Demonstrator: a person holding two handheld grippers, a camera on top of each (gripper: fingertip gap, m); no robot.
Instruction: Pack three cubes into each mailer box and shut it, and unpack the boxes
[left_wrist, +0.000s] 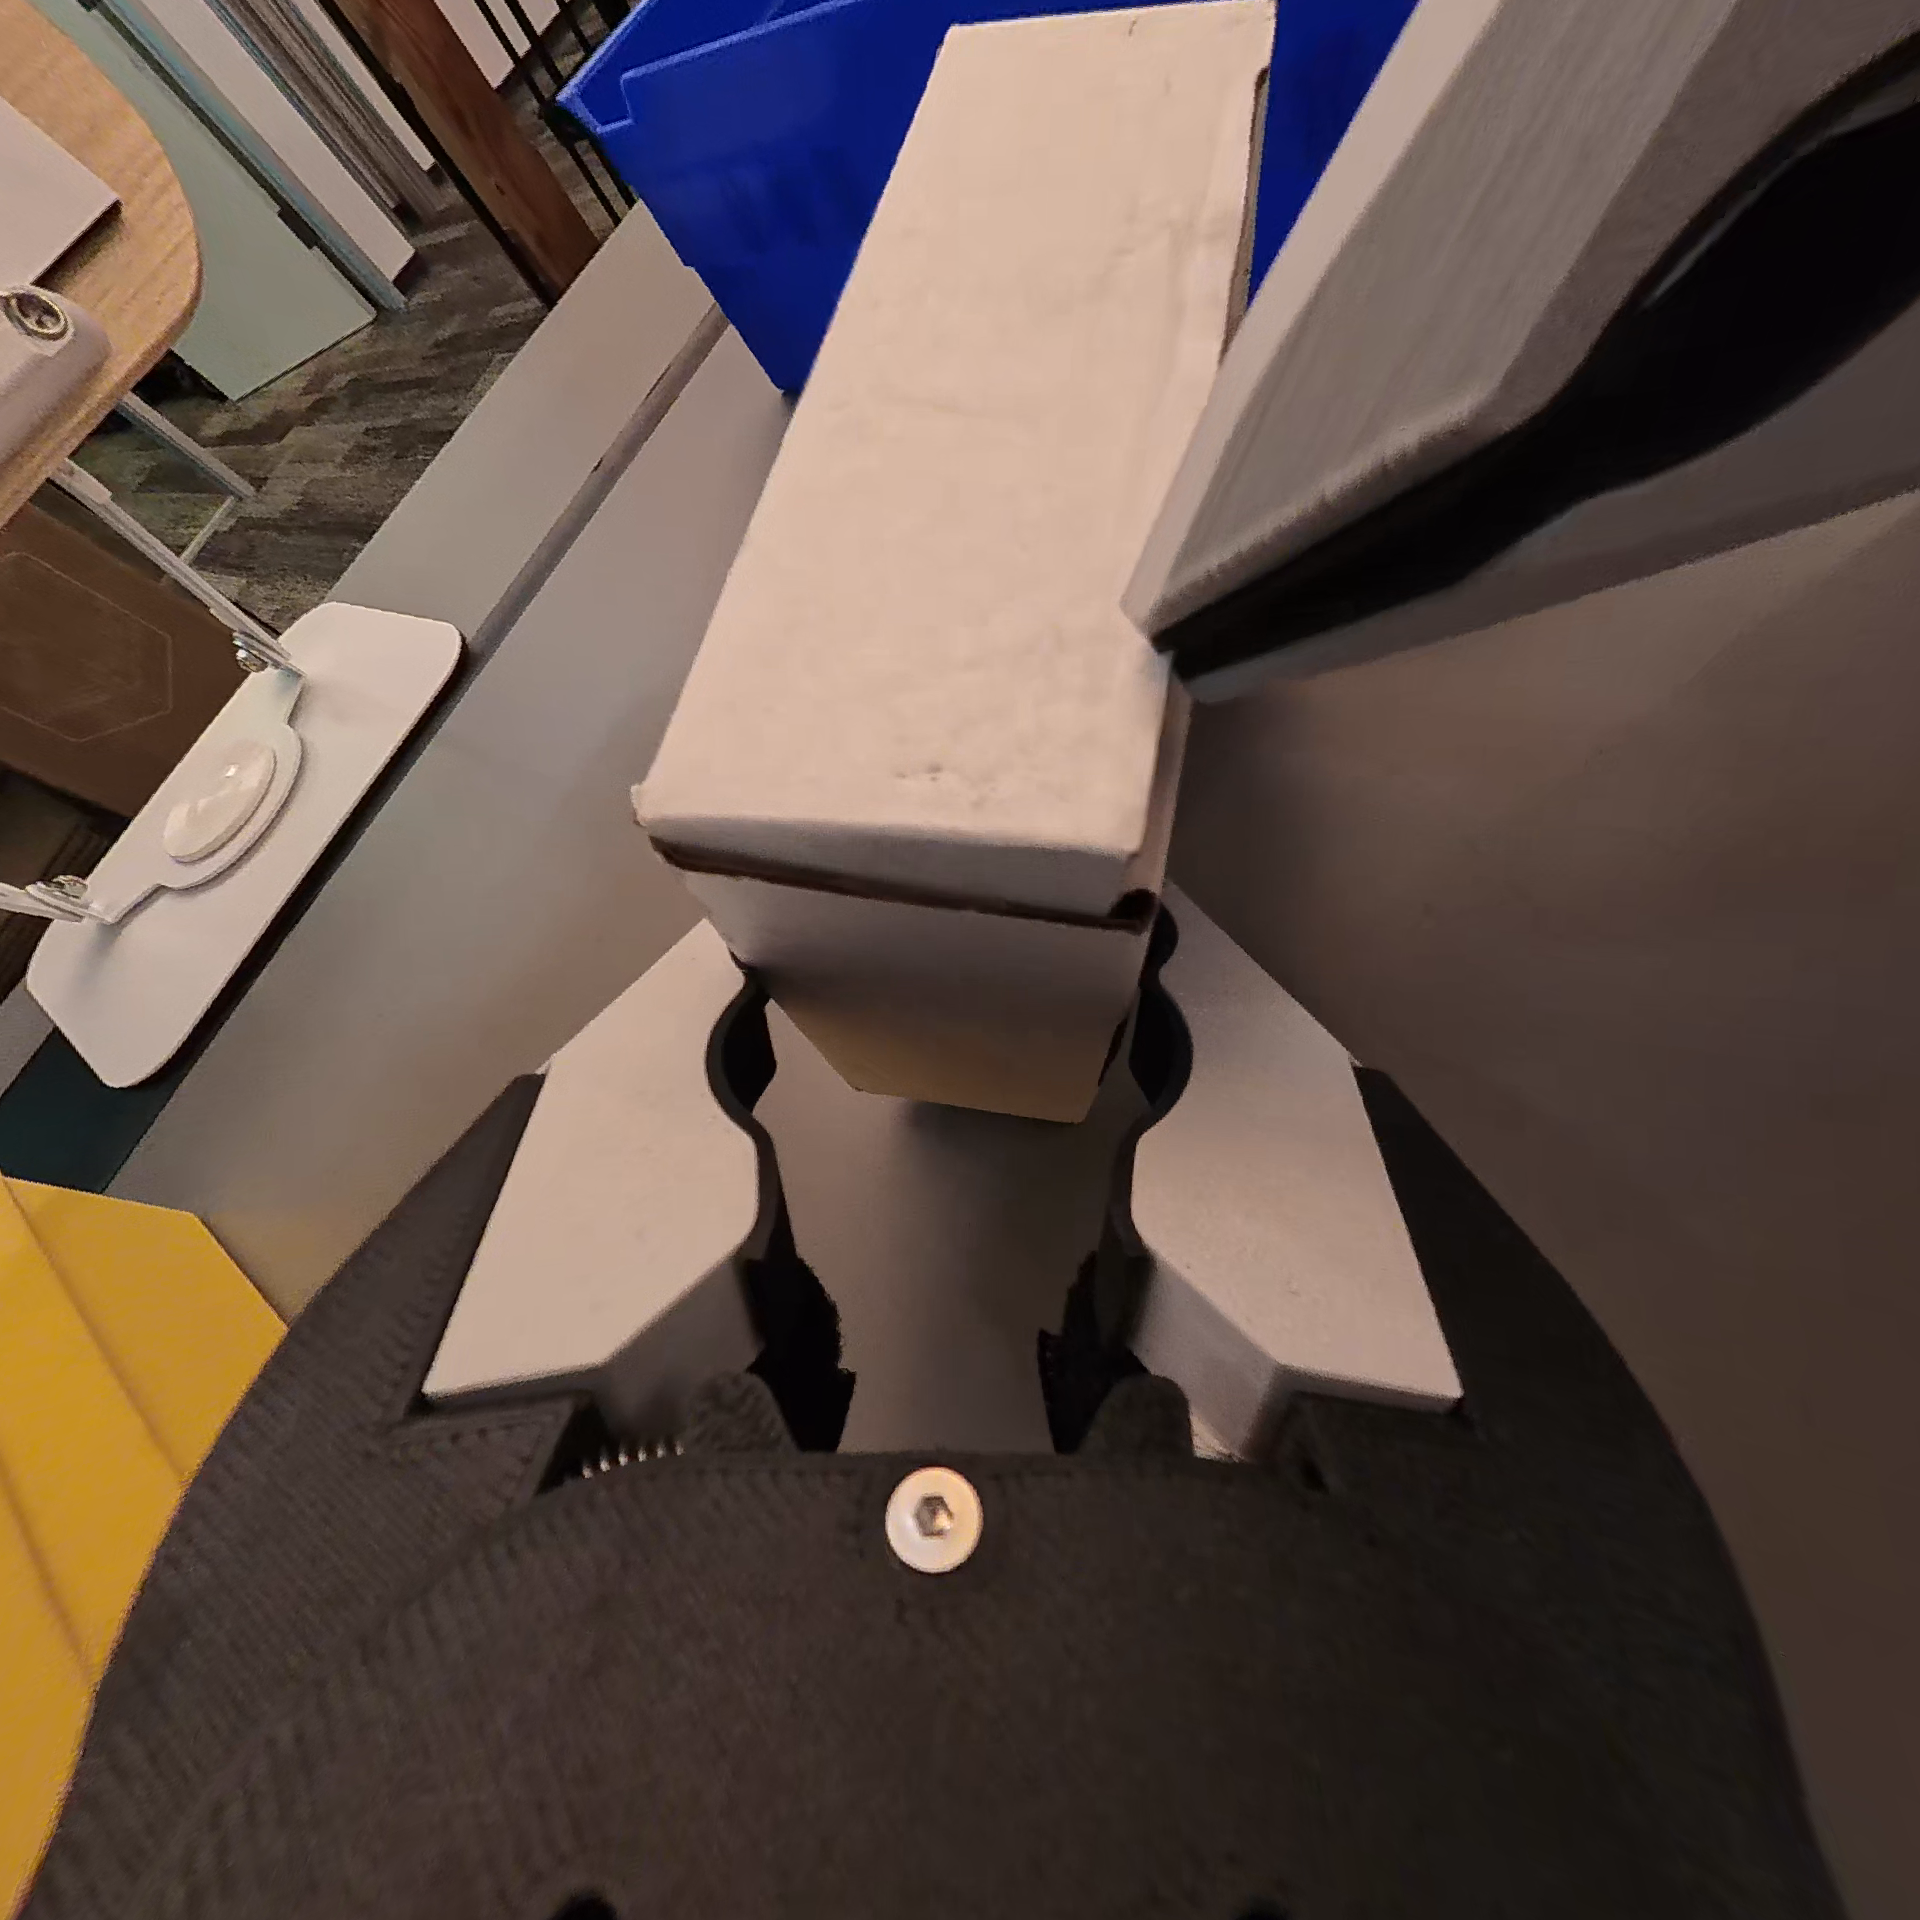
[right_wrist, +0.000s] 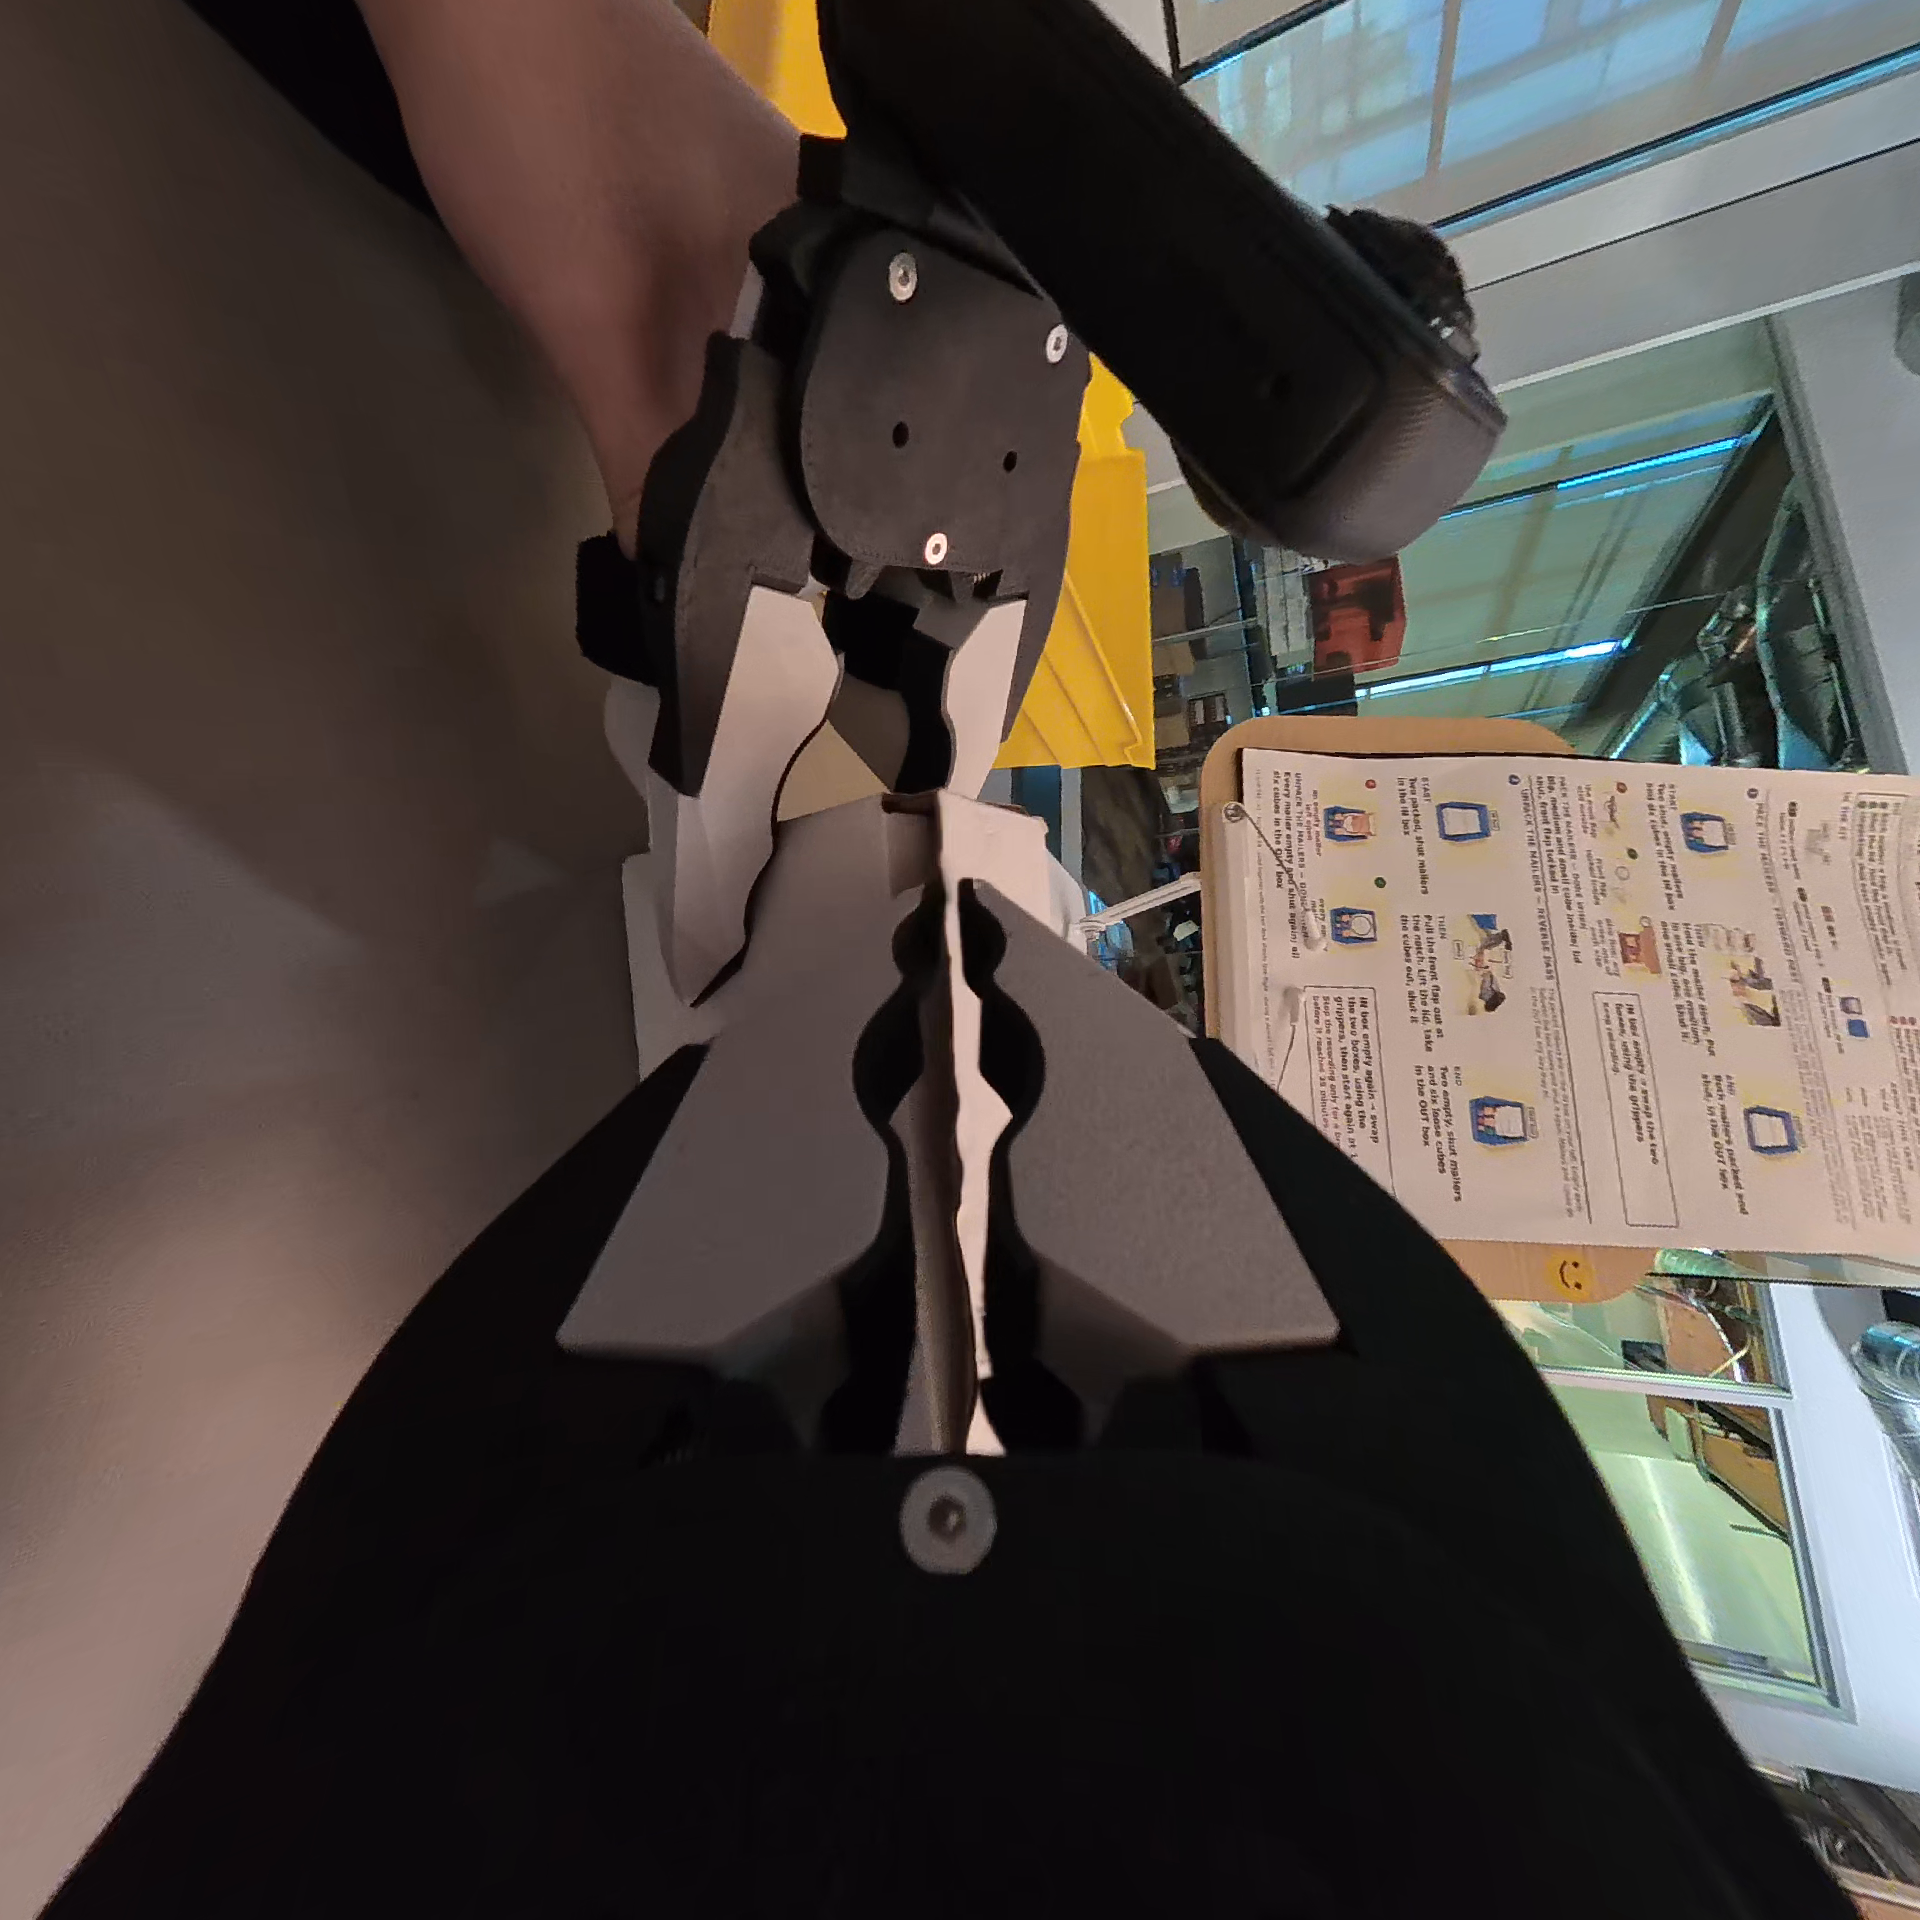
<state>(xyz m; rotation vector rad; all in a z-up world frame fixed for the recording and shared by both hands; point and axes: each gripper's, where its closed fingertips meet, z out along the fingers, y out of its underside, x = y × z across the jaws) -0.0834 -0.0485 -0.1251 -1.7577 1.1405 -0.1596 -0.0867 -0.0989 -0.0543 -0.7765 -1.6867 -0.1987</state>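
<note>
A white mailer box (left_wrist: 966, 499) is lifted off the grey table (left_wrist: 1507, 1039), long side pointing away from me. My left gripper (left_wrist: 951, 966) is shut on its near end. My right gripper (left_wrist: 1179, 655) comes in from the upper right and meets the box's right edge. In the right wrist view my right gripper (right_wrist: 951, 904) is shut on a thin cardboard flap (right_wrist: 935, 1143) of the box (right_wrist: 831, 914). The left gripper (right_wrist: 831, 831) shows beyond it, clamped on the box, held by a person's hand (right_wrist: 675, 260). No cubes are in view.
A blue bin (left_wrist: 748, 208) stands behind the box. A yellow bin (left_wrist: 94, 1403) is at the lower left and also shows in the right wrist view (right_wrist: 1091, 623). A white stand base (left_wrist: 239, 821) lies beyond the table's left edge. A printed sheet on a board (right_wrist: 1558, 987) is at the right. My hands' fingertips stand some 8 cm from each other.
</note>
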